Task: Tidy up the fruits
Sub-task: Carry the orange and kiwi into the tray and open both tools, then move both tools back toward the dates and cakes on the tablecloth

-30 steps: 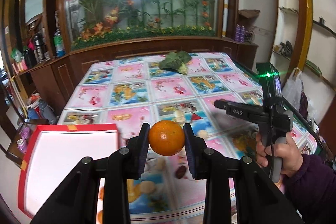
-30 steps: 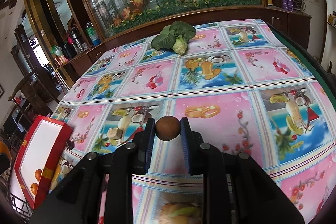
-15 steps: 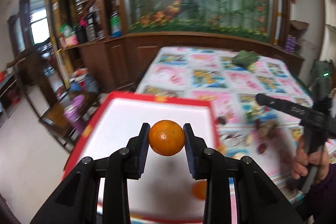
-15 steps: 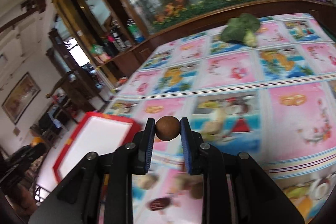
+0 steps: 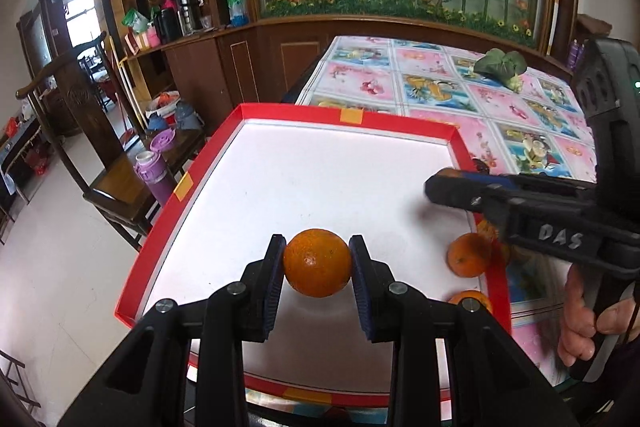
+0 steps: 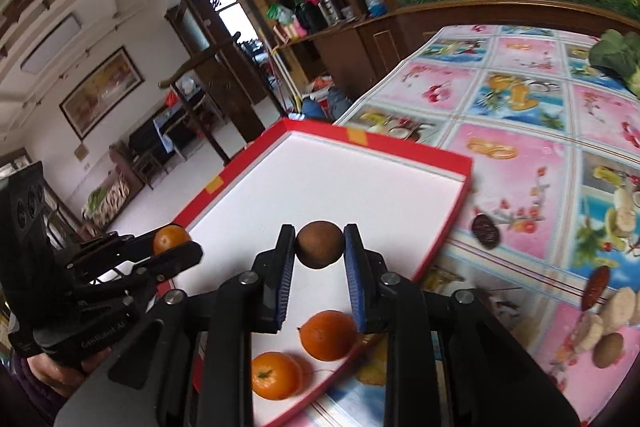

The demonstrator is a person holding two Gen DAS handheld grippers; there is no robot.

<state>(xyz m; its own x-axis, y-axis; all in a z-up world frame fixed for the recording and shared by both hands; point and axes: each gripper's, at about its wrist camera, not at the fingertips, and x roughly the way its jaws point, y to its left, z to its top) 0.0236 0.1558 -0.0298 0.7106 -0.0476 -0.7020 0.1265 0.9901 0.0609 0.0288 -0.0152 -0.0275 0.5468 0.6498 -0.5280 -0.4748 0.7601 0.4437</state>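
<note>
Carrying fruit over red tray (image 5: 188, 187): left gripper (image 5: 318, 263) clamps orange (image 5: 317, 262), right gripper (image 6: 320, 251) pinches brown fruit (image 6: 319, 244). Both above white floor. Next: lower, part fingers, clear of two oranges (image 6: 328, 334) near corner.

Bench (image 6: 520, 115) covered w/ pink-and-blue fruit-print cloth. Red-rimmed white tray (image 6: 444, 231) at near-left corner, overhanging bench edge. In tray: two oranges (image 6: 329, 334) near its near-right corner, touching or nearly so. On cloth just right of tray: dark date (image 6: 485, 230). Farther right, near edge: red date (image 6: 596, 287), pale slices (image 6: 618, 307), small brown fruit (image 6: 608, 349), bunched close together. Leafy green veg (image 5: 500, 65) at far side, well apart from the rest.
</note>
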